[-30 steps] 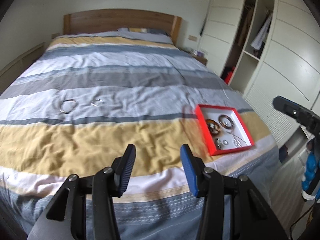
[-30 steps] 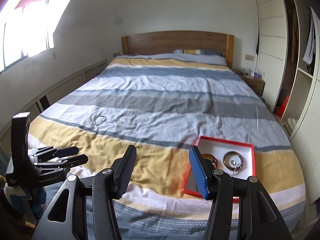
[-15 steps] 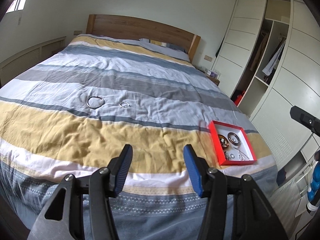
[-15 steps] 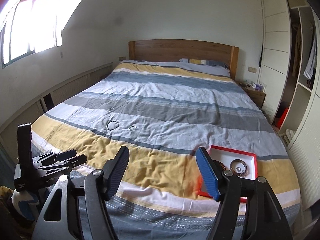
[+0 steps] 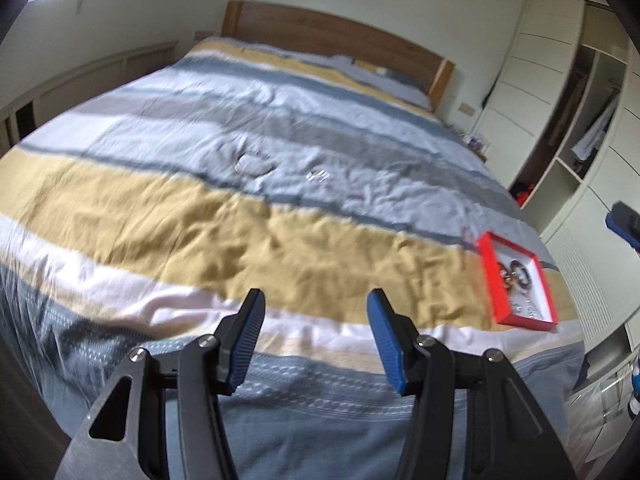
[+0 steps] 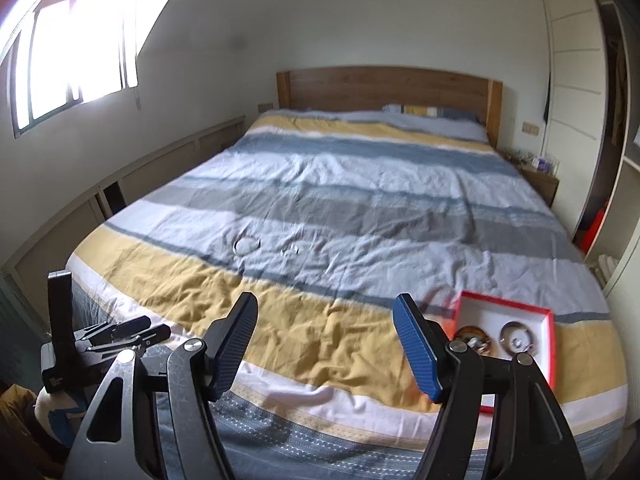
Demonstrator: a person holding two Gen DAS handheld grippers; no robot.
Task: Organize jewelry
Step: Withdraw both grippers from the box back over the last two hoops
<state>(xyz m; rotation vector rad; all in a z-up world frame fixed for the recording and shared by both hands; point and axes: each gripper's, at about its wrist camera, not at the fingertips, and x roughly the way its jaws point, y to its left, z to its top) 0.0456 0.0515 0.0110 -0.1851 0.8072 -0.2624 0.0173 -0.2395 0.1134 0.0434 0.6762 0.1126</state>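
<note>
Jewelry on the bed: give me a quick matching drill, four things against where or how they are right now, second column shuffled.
Things
1. large silver bangle
2. small silver ring
3. red tray
4. left gripper

Places or states
A. at the foot-end right corner of the bed, jewelry already inside
B. open, holding nothing, above the foot edge of the bed
C. loose on the pale blue stripe, nearer the window wall
D. loose on the pale blue stripe, to the tray side of its neighbour

Pairs: 1-C, 2-D, 3-A, 4-B
</note>
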